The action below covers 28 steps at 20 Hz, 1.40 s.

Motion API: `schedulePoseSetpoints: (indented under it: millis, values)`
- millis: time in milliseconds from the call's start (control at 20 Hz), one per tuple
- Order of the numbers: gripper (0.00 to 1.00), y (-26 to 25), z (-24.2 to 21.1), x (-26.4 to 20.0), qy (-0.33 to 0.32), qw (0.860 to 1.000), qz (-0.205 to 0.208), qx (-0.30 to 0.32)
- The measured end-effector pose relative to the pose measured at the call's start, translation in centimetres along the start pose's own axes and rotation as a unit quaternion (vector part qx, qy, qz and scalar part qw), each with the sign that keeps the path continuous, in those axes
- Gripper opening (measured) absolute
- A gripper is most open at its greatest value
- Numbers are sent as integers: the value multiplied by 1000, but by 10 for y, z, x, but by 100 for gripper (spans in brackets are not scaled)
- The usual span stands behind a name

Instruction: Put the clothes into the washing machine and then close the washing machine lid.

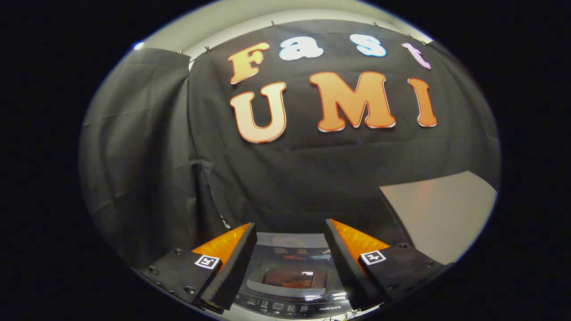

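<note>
Gripper: the two-finger gripper was held above the machine, its fingers spread well apart with nothing between the pads, each finger carrying a small square black-and-white marker on its top.

Washing machine: the dark, glossy top-loading washing machine sat below and between the fingers, seen from above.

Lid: the machine's smoky, see-through lid lay flat over the opening (it reflected the booth wall, so it looked shut). A rounded window frame showed through it, with an orange-brown patch inside.

Control panel: a curved dark control strip with small pale buttons ran along the near edge of the machine, closest to the fingers' bases.

Clothes: whether the orange-brown patch under the lid was the clothes or only a reflection could not be told.

Wall: creased black cloth hung behind and to the left of the machine.

Board: a plain pale grey flat panel stood beyond the right finger, against the cloth.

Cables: thin wires lay just in front of the control strip.
</note>
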<state>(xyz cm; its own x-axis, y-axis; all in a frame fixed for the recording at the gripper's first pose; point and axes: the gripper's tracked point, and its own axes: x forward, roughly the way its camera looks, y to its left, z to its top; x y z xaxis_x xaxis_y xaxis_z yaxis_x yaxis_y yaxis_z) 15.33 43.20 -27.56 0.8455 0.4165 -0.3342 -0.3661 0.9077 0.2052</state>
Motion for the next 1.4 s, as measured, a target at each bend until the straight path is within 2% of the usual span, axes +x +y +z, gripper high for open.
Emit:
schedulePoseSetpoints:
  millis: [250, 550, 850, 1050, 1250, 1400]
  values:
    - [99, -10, 64, -59, -45, 999, 13, 10]
    - [99, -44, 132, -139, -93, 995, -9, -37]
    - [99, -115, 186, -231, -141, 986, -67, -53]
    - [99, -157, 211, -294, -159, 982, -98, -42]
    - [99, -187, 220, -357, -174, 976, -124, -32]
    - [99, -219, 211, -385, -169, 972, -160, -31]
